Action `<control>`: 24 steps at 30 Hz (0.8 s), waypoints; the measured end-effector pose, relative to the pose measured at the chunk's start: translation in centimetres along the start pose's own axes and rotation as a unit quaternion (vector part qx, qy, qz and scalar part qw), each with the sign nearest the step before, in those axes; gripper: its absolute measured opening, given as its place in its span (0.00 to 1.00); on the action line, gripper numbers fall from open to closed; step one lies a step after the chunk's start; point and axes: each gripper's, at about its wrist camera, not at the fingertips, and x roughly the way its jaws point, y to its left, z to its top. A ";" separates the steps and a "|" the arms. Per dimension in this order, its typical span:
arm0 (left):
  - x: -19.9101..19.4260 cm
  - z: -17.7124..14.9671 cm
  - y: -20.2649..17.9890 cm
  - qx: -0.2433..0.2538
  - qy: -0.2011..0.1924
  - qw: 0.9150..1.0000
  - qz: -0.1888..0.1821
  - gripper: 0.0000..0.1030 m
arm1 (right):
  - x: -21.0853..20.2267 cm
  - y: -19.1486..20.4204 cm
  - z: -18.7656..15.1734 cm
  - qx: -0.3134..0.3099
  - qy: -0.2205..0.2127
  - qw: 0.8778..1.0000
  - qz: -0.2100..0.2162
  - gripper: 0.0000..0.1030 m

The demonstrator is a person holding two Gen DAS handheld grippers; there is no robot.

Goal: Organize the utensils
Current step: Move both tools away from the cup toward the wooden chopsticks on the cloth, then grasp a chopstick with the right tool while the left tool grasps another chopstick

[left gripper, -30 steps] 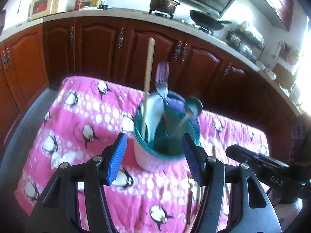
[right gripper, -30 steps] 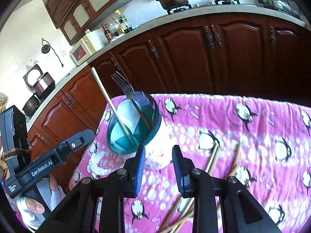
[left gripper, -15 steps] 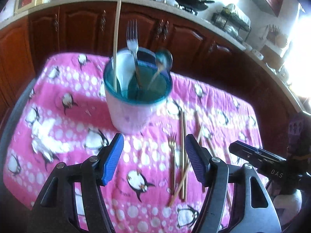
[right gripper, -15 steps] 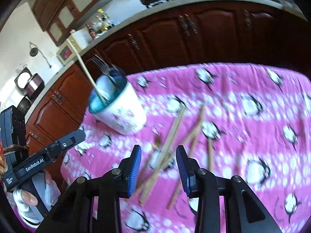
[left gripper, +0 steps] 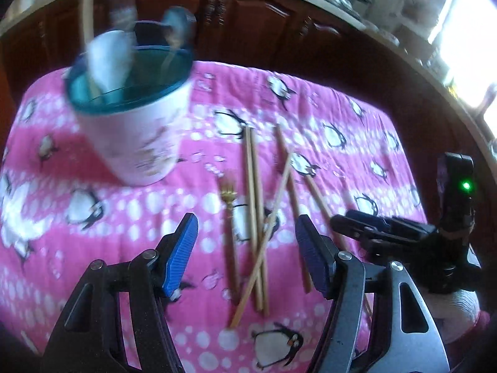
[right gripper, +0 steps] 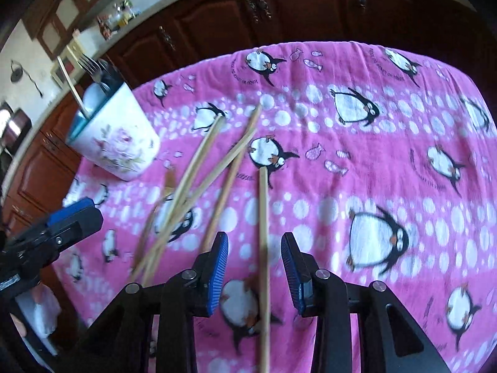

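No wording can be read with any certainty. The pink penguin tablecloth (right gripper: 326, 155) carries short curved lines of dark lettering printed beside some of the penguins, most plainly near its far edge in the right wrist view, but the letters are too small and smeared to make out. The print on the white utensil cup (right gripper: 124, 146) shows only as blurred flowers.

Wooden chopsticks (left gripper: 254, 205) lie crossed on the cloth beside the utensil cup (left gripper: 133, 130).
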 end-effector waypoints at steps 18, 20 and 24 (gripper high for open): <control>5.3 3.1 -3.3 0.050 0.044 0.997 0.029 0.63 | 2.3 -3.6 3.8 0.012 0.010 0.999 -0.042 0.06; 6.3 3.4 -3.7 0.057 0.052 0.997 0.029 0.63 | 1.7 -4.5 3.8 0.024 0.006 0.999 -0.037 0.06; 8.0 4.4 -4.4 0.065 0.061 0.996 0.029 0.63 | 0.7 -5.8 4.0 0.055 0.000 0.999 -0.002 0.06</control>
